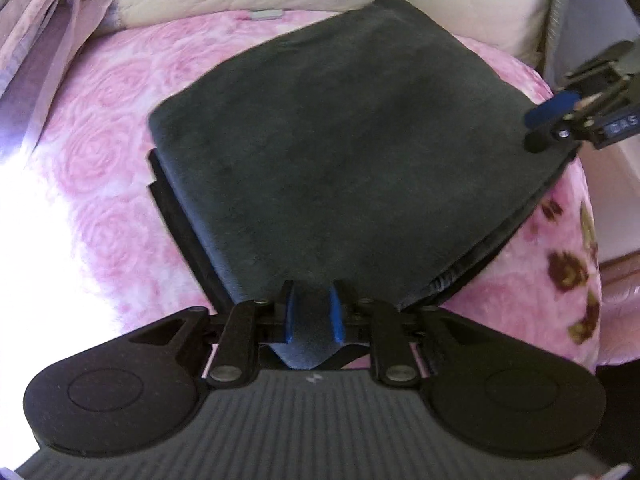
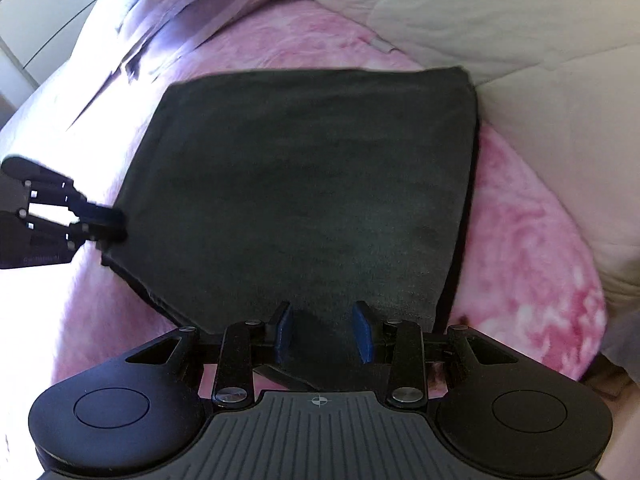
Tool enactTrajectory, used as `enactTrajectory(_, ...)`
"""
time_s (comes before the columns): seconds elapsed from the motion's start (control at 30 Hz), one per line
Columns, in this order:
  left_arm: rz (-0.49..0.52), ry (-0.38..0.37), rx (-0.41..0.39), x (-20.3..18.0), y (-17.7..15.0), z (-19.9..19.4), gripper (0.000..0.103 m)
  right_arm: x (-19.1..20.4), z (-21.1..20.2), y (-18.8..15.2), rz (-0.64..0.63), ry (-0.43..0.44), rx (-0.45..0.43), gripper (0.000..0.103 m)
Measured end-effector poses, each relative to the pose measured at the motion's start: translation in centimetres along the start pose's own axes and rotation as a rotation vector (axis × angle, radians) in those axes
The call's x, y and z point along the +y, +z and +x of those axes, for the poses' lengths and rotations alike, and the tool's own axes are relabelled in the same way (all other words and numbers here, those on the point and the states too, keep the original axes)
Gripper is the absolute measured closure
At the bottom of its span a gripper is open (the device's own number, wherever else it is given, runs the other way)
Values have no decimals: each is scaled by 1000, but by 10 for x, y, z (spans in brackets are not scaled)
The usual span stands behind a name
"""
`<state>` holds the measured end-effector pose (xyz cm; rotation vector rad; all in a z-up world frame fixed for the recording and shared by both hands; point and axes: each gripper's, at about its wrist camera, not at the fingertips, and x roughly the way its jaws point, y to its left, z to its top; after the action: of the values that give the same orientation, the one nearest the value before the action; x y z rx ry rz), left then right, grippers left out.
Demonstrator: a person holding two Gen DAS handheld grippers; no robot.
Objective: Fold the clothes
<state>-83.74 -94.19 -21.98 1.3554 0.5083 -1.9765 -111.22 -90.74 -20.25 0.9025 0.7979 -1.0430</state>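
A dark grey garment (image 1: 344,152) lies folded into a flat square on the pink rose-patterned blanket (image 1: 108,128). My left gripper (image 1: 313,300) has its blue pads apart, with the near corner of the garment lying between them. My right gripper (image 2: 323,326) also stands open over another near corner of the same garment (image 2: 304,184). The right gripper shows at the garment's right corner in the left wrist view (image 1: 550,120). The left gripper shows at its left edge in the right wrist view (image 2: 112,224). Layered folded edges show along the garment's sides.
A cream quilted duvet (image 2: 520,40) is piled behind and right of the garment. A mauve sheet or pillowcase (image 1: 44,48) lies crumpled at the back left. The blanket's edge with brown flowers (image 1: 568,272) drops off at the right. White cabinet doors (image 2: 44,12) stand beyond the bed.
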Motion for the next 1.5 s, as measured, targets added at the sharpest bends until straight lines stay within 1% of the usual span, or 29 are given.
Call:
enactTrajectory(0.03,-6,9,1,2,1,-5,85,1,-7,3,16,-6,-9,66)
enactTrajectory(0.07,-17,9,5,2,-2,-8,85,4,-17,1,23,-7,-34,66)
enactTrajectory(0.1,-28,8,8,2,-7,-11,85,7,-22,-2,16,-13,-41,66)
enactTrajectory(0.13,-37,7,19,0,-12,-9,85,10,-24,-7,14,-17,-32,66)
enactTrajectory(0.2,-14,6,33,-6,-16,-1,87,8,-13,-21,40,-16,16,66)
enactTrajectory(0.27,9,7,47,-12,-14,7,89,5,-6,-32,33,-18,19,66)
enactTrajectory(0.33,-10,15,58,-12,-11,4,89,8,-5,-31,12,-25,25,66)
enactTrajectory(0.4,-36,28,62,-12,-9,-2,88,10,-13,-27,20,-31,23,66)
enactTrajectory(0.43,-55,42,64,-14,-11,-7,85,11,-19,-26,26,-33,15,65)
enactTrajectory(0.47,-76,56,65,-17,-14,-13,76,13,-24,-28,18,-46,3,61)
enactTrajectory(0.5,-101,68,62,-20,-16,-17,71,15,-29,-30,10,-59,-8,57)
enactTrajectory(0.53,-134,79,52,-25,-23,-23,61,18,-33,-33,6,-71,-18,43)
enactTrajectory(0.57,-170,84,40,-30,-28,-28,54,21,-37,-37,1,-84,-27,30)
enactTrajectory(0.6,-202,88,30,-35,-33,-32,51,24,-41,-43,5,-91,-37,28)
enactTrajectory(0.67,-259,97,10,-46,-42,-40,33,30,-45,-55,15,-91,-36,27)
enactTrajectory(0.73,-307,100,-12,-58,-50,-48,25,37,-49,-67,42,-99,-30,26)
enactTrajectory(0.77,-329,96,-25,-62,-54,-52,19,42,-52,-75,58,-103,-38,26)
enactTrajectory(0.83,-368,86,-51,-70,-65,-64,13,51,-61,-89,93,-117,-59,25)
enactTrajectory(0.87,-388,81,-64,-74,-70,-70,13,56,-66,-97,112,-127,-74,25)
enactTrajectory(0.97,-512,41,-94,-78,-90,-91,11,75,-84,-122,172,-157,-117,24)
enactTrajectory(1.0,-531,36,-103,-80,-97,-98,11,83,-90,-130,190,-169,-132,24)
enactTrajectory(1.1,-556,49,-136,-86,-120,-126,8,110,-107,-152,228,-195,-158,23)
enactTrajectory(1.17,-575,47,-157,-89,-133,-144,7,128,-119,-161,228,-201,-182,23)
enactTrajectory(1.27,-566,45,-185,-98,-148,-169,7,153,-145,-172,227,-230,-226,22)
enactTrajectory(1.33,-558,46,-197,-104,-154,-183,7,166,-161,-178,235,-245,-249,22)
enactTrajectory(1.5,-552,57,-220,-120,-157,-206,7,183,-184,-185,218,-268,-260,20)
